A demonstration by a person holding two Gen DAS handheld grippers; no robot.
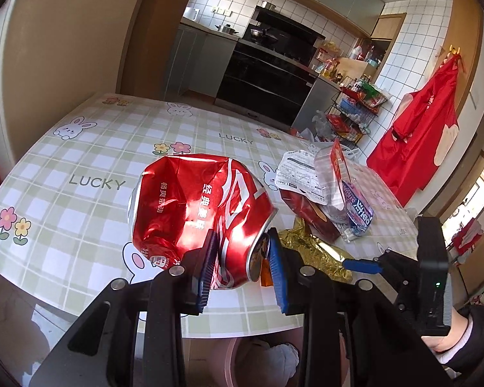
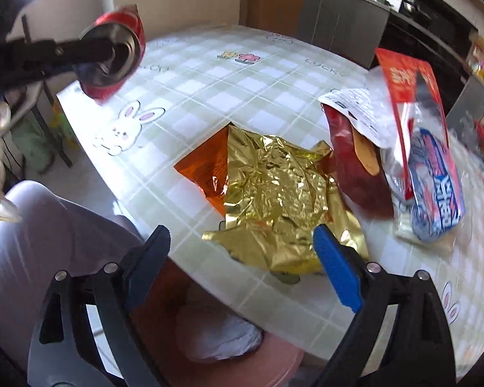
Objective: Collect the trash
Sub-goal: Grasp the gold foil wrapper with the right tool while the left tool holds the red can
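A crushed red soda can (image 1: 203, 206) hangs above the checked tablecloth (image 1: 80, 161), with my left gripper (image 1: 242, 242) shut on its end near the rim. The right wrist view shows the same can (image 2: 113, 61) held up at the top left. My right gripper (image 2: 242, 235) stands open over the table's near edge, nothing between its fingers. Just beyond its tips lies a crumpled gold foil wrapper (image 2: 274, 187) with an orange corner. Right of that are a dark red snack bag (image 2: 355, 167), a white printed packet (image 2: 361, 113), a clear bag with a red label (image 2: 409, 96) and a blue-and-white wrapper (image 2: 435, 193).
Under the table's near edge stands a pink bin (image 2: 274, 354) with white crumpled paper (image 2: 216, 332) in it. A hand in a dark sleeve (image 1: 448, 342) grips the right tool. Beyond the table are a black stove (image 1: 267, 64), a wire rack (image 1: 355, 109) and a hanging red apron (image 1: 416, 142).
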